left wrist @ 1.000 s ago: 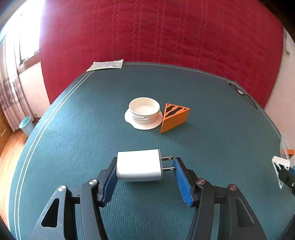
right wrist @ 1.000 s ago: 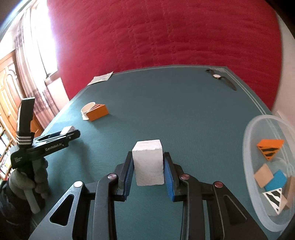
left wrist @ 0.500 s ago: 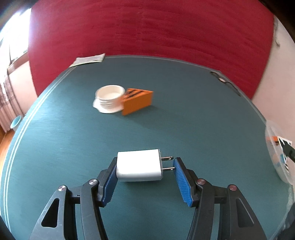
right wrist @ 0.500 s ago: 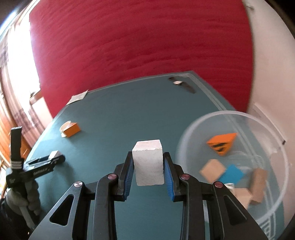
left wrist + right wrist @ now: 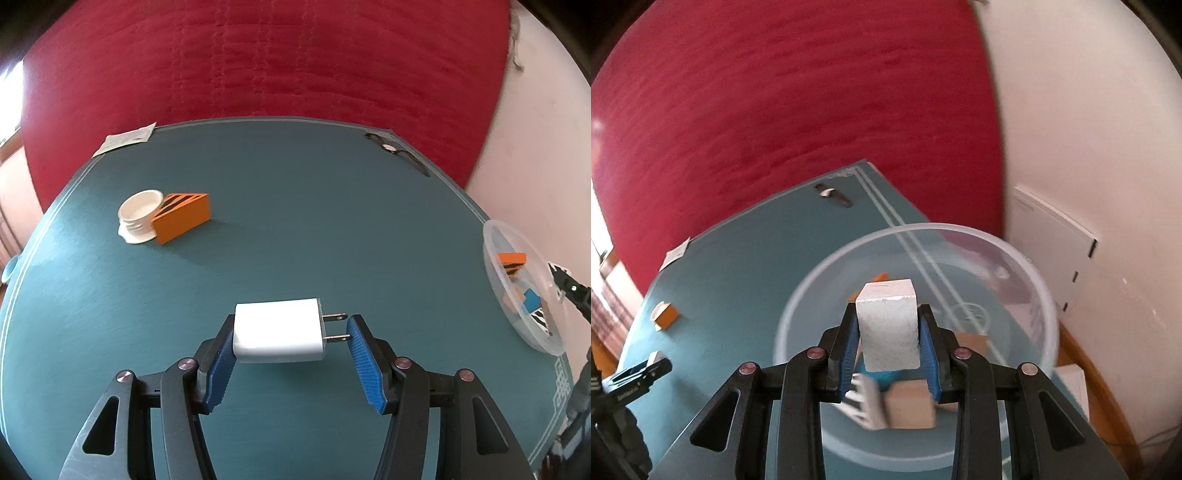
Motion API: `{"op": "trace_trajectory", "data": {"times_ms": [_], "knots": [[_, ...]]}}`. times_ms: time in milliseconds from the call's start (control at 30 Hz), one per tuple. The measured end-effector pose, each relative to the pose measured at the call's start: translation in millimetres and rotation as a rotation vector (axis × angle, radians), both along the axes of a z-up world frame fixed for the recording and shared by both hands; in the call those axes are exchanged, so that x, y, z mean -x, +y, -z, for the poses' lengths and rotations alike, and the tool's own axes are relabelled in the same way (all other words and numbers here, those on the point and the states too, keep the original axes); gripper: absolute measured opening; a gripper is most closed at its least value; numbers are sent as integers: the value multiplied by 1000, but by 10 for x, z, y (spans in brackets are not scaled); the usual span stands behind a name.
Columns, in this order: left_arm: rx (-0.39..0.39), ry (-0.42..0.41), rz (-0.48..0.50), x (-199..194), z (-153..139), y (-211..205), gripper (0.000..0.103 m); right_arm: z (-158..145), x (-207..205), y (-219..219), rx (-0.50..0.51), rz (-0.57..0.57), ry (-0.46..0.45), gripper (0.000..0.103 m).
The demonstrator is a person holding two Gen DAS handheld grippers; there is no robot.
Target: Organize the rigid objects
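My left gripper (image 5: 291,343) is shut on a white charger plug (image 5: 277,330); one pad presses its body and the other meets its prong tips, above the green table (image 5: 314,221). My right gripper (image 5: 888,332) is shut on a white block (image 5: 888,325) and holds it over a clear plastic bowl (image 5: 997,243). Several blocks lie in the bowl, partly hidden by the gripper. In the left wrist view the bowl (image 5: 517,240) stands at the table's right edge. An orange striped wedge (image 5: 183,218) leans against a white cap (image 5: 138,212) at the far left.
A wristwatch (image 5: 397,151) lies at the table's far right corner and a paper slip (image 5: 125,140) at the far left corner. A red quilted hanging (image 5: 258,62) backs the table. A pale wall (image 5: 1089,147) stands close behind the bowl. The left gripper (image 5: 639,376) shows at the right wrist view's lower left.
Both grippers swung right with their loads. The right one carried the white block from over the table to above the bowl. The bowl came into the left wrist view.
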State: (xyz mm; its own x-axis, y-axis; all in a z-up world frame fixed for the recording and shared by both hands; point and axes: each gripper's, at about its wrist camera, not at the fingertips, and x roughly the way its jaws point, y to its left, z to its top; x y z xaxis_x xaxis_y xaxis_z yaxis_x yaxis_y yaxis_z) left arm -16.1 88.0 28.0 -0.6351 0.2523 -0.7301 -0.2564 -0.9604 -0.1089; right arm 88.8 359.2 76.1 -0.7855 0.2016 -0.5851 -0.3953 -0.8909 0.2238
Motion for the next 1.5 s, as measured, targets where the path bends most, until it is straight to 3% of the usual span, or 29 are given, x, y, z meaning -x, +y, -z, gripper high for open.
{"op": "trace_trajectory", "data": {"times_ms": [533, 667, 800, 933, 1500], "knots": [[27, 40, 121, -41, -168, 605, 61, 180, -86, 239, 39, 56, -20, 33], [31, 59, 165, -60, -230, 792, 61, 188, -114, 186, 2, 81, -18, 35], [35, 75, 209, -77, -290, 992, 61, 157, -151, 122, -59, 105, 2, 46], [27, 75, 269, -79, -331, 1206, 61, 123, -192, 61, -100, 114, 23, 48], [59, 100, 405, -122, -330, 1880, 61, 139, -177, 89, -77, 123, 34, 50]]}}
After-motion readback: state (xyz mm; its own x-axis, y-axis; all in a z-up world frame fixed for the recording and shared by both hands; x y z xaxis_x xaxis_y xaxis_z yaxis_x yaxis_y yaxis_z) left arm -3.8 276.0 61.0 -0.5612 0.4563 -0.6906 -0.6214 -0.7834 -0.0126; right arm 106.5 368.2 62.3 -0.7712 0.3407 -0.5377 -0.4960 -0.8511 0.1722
